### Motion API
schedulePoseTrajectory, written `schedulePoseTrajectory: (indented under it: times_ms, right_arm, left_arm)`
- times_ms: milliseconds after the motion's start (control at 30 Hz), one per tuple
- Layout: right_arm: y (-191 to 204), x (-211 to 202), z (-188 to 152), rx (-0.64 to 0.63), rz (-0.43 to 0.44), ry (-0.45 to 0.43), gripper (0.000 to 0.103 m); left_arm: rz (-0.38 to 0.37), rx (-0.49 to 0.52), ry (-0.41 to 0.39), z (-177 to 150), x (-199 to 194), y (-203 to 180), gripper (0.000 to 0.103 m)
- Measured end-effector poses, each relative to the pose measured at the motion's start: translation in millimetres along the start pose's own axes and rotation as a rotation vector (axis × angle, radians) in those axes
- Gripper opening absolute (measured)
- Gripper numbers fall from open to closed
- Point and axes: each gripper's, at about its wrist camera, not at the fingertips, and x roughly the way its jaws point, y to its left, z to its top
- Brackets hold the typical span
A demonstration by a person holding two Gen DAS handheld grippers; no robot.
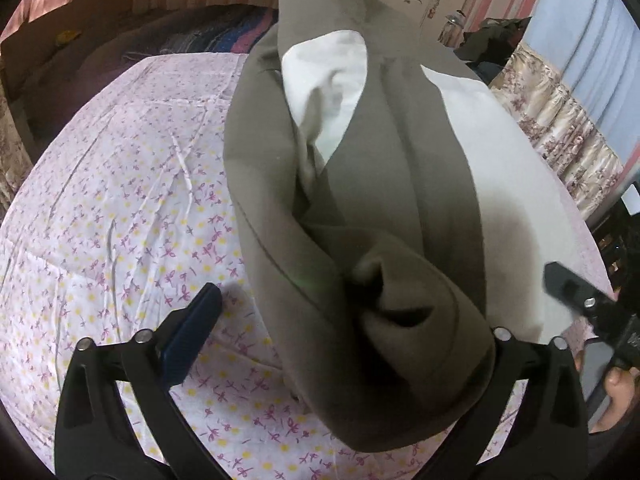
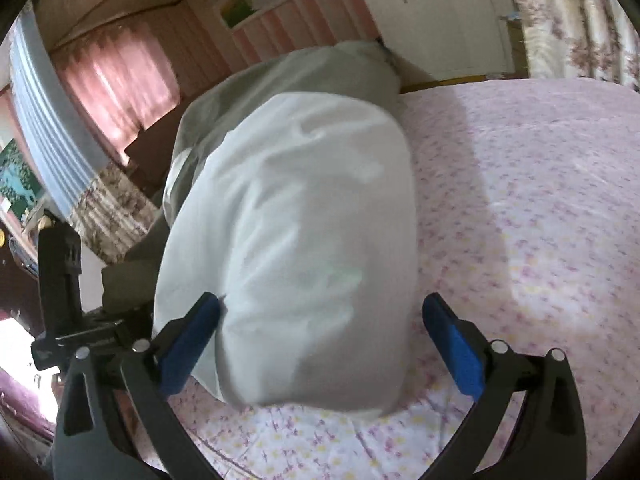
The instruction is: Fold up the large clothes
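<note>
An olive-grey garment (image 1: pixel 360 208) with white lining (image 2: pixel 288 240) lies bunched on a bed's floral sheet (image 1: pixel 120 184). The left gripper (image 1: pixel 344 332) stands wide open, its right finger hidden beneath cloth. The right gripper (image 2: pixel 320 340) also gapes around the motion-blurred lining without pinching it.

Your right gripper (image 2: pixel 320 316) stands wide open around the garment's white lining (image 2: pixel 292 248). It lies on the floral bedsheet (image 2: pixel 520 208).
</note>
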Motion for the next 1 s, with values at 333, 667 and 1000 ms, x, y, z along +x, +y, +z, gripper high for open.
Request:
schedulePoseTrajectory:
  times_ms: [333, 667, 1000]
  right_arm:
    - [-5, 12, 2, 0.008, 0.051, 0.042, 0.097]
    - [2, 13, 12, -0.055, 0.081, 0.05, 0.074]
    - [34, -27, 25, -0.308, 0.007, -0.128, 0.048]
  left_arm:
    - [-0.038, 0.034, -0.016, -1, 1, -10, 0.072]
    - [0.033, 0.109, -0.074, 5, -13, -33, 0.037]
    - [0.127, 0.101, -0.169, 19, -32, -75, 0.021]
